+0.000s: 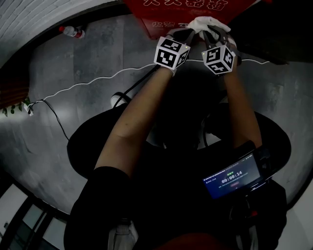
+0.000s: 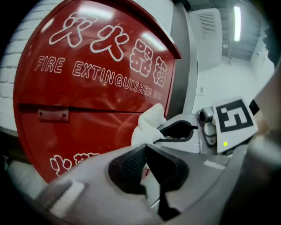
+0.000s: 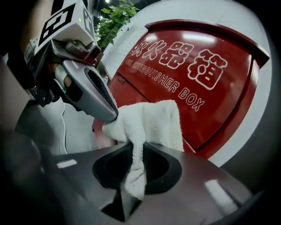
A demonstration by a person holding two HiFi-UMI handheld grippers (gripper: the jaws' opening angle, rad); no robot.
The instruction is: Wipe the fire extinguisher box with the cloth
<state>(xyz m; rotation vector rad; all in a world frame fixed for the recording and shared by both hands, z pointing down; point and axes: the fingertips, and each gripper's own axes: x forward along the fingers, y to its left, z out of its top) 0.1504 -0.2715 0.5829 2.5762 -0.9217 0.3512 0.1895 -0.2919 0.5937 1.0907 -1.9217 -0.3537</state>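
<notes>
The red fire extinguisher box (image 1: 166, 12) stands against the wall at the top of the head view, its front lettered in white (image 2: 88, 88) (image 3: 210, 88). A white cloth (image 1: 208, 22) (image 3: 151, 118) hangs bunched in front of it. My right gripper (image 1: 208, 34) (image 3: 136, 147) is shut on the cloth, a strip of it running down between the pads. My left gripper (image 1: 188, 33) (image 2: 145, 148) is close beside the right one. Its jaws are together at the cloth's (image 2: 147, 125) other end, and its tip is buried in the folds.
A white cable (image 1: 88, 84) snakes across the grey floor to the left. A bottle (image 1: 73, 32) lies by the white brick wall, and a green plant (image 3: 116, 19) stands left of the box. A phone (image 1: 234, 178) showing a timer hangs at my chest.
</notes>
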